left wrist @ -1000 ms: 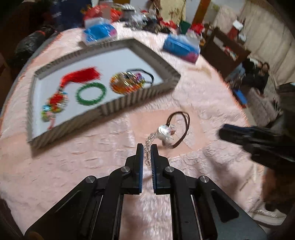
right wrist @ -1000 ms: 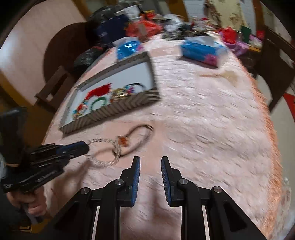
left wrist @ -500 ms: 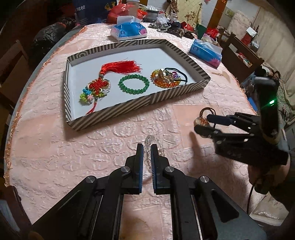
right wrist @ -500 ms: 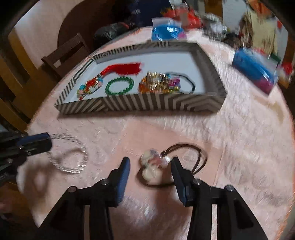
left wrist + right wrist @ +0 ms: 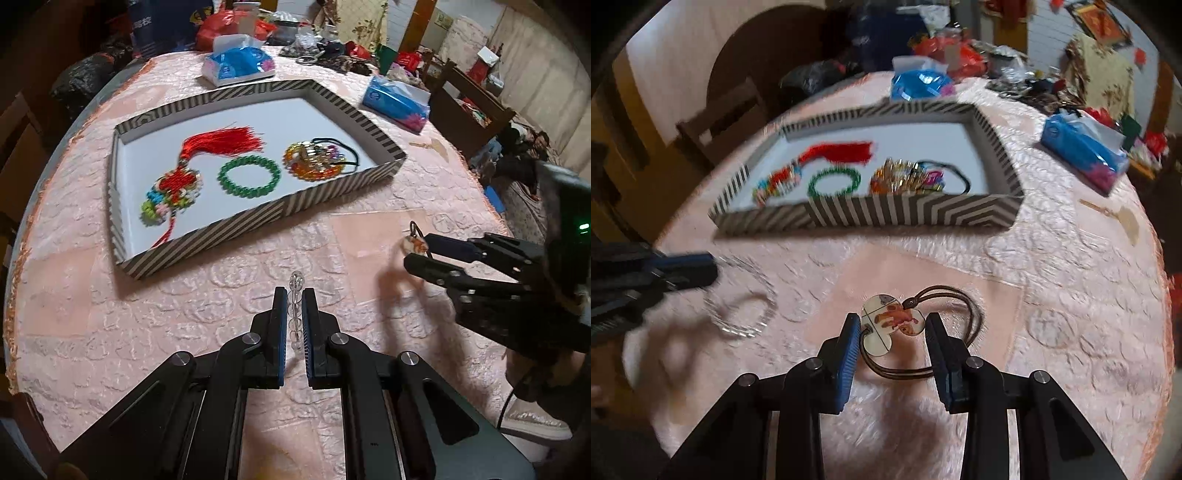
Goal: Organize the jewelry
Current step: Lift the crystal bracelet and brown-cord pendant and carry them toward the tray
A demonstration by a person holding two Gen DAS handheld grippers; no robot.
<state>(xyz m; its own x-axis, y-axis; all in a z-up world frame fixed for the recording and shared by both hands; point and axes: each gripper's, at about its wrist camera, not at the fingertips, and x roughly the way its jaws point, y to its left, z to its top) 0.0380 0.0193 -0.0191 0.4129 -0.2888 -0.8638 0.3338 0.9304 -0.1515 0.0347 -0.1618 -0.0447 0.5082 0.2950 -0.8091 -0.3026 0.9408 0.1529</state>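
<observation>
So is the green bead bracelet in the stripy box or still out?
In. The green bracelet lies inside the striped tray, between two other ornaments.

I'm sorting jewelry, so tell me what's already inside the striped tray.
Inside the striped tray lie a red tassel charm, a green bead bracelet and a colourful bead cluster with a black cord. Its near wall hides a thin strip of floor.

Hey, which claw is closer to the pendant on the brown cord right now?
Right. The right claw straddles the pendant, its jaws closing around it. The left claw, shut on a clear bead bracelet, sits off to the pendant's left.
</observation>
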